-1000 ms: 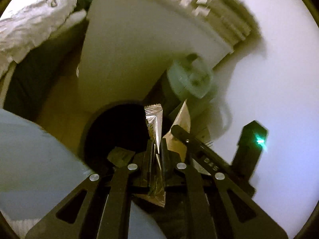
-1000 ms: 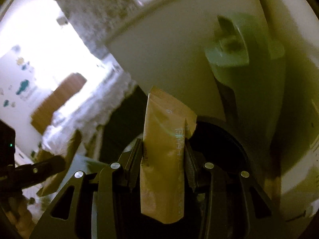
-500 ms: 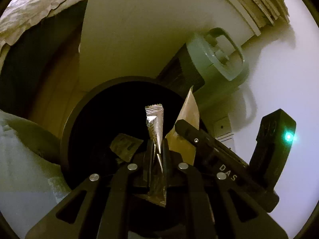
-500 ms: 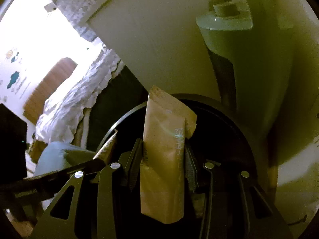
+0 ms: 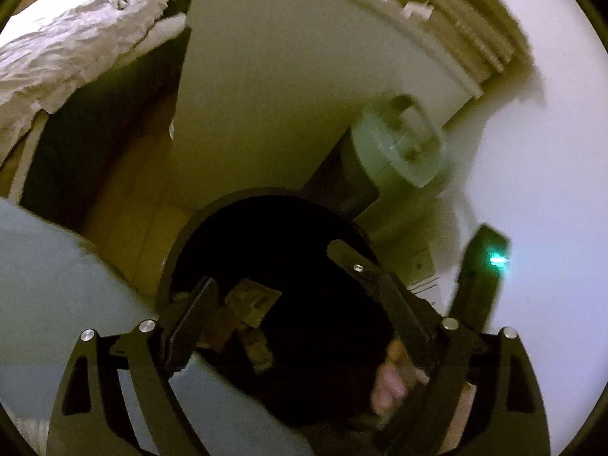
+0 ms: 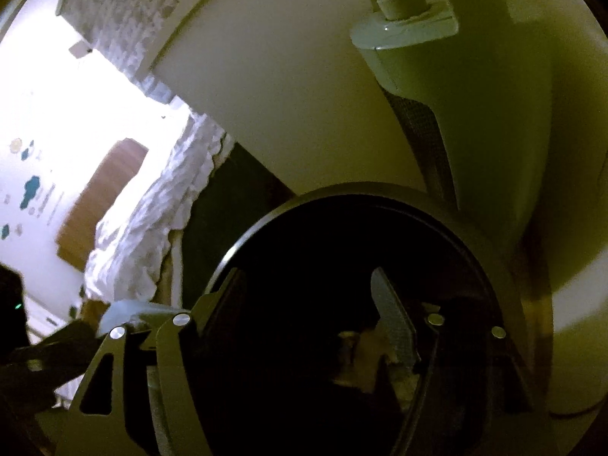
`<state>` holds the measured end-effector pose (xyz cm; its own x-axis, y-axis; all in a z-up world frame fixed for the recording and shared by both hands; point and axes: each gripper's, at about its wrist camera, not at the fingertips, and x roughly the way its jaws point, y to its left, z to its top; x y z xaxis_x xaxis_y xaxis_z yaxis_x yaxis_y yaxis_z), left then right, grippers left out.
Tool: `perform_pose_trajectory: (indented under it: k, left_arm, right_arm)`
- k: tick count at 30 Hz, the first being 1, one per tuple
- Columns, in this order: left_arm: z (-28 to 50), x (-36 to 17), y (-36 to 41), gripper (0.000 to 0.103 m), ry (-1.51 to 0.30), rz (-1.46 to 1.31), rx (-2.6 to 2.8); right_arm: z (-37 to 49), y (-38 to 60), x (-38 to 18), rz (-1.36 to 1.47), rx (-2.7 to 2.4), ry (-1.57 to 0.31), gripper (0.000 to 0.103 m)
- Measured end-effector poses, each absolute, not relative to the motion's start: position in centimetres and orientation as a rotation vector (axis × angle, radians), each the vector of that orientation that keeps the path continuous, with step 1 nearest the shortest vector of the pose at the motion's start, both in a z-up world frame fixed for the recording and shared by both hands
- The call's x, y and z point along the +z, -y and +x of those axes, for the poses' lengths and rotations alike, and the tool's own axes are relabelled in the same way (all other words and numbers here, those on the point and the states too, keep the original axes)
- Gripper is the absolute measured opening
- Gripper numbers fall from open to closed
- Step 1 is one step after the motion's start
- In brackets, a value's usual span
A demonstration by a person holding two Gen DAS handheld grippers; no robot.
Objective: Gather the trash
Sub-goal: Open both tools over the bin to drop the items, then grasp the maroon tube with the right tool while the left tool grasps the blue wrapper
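Fingers (image 5: 197, 315) spread — both wrappers dropped into bin (image 6: 380, 193).

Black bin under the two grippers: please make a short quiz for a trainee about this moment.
1. True or false: the left gripper is open above the black bin.
2. What lies between the right gripper jaws? A) a brown pouch B) nothing C) a cup
3. Fill in: the wrapper pieces lie ____ the bin.

Key: 1 true. 2 B; both jaws have just been opening, with nothing gripped. 3 inside.
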<state>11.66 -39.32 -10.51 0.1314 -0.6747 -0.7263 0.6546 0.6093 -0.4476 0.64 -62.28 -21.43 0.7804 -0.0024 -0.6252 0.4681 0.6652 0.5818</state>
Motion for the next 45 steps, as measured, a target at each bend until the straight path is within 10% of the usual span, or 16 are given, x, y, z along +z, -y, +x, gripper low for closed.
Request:
perform_pose_trajectory:
  k: [19,27,45]
  left_arm:
    - [12.4,-7.2,2.8,0.094,-0.866,-0.056,-0.516]
    - [16.7,-11.2,-1.2,0.093,-0.888,0.085,-0.574]
    - [19.0,-13.8,-1.5,0.094,-0.891,0.231,-0.728]
  right_arm:
    - [0.0,43.0,-11.1,0.397,0.128,-0.604,0.074]
    - [10.2,22.9,-3.9,0.037,0.56,-0.843,0.06]
    - [21.9,14.0,-13.5,-0.007,0.492,-1.305,0.03]
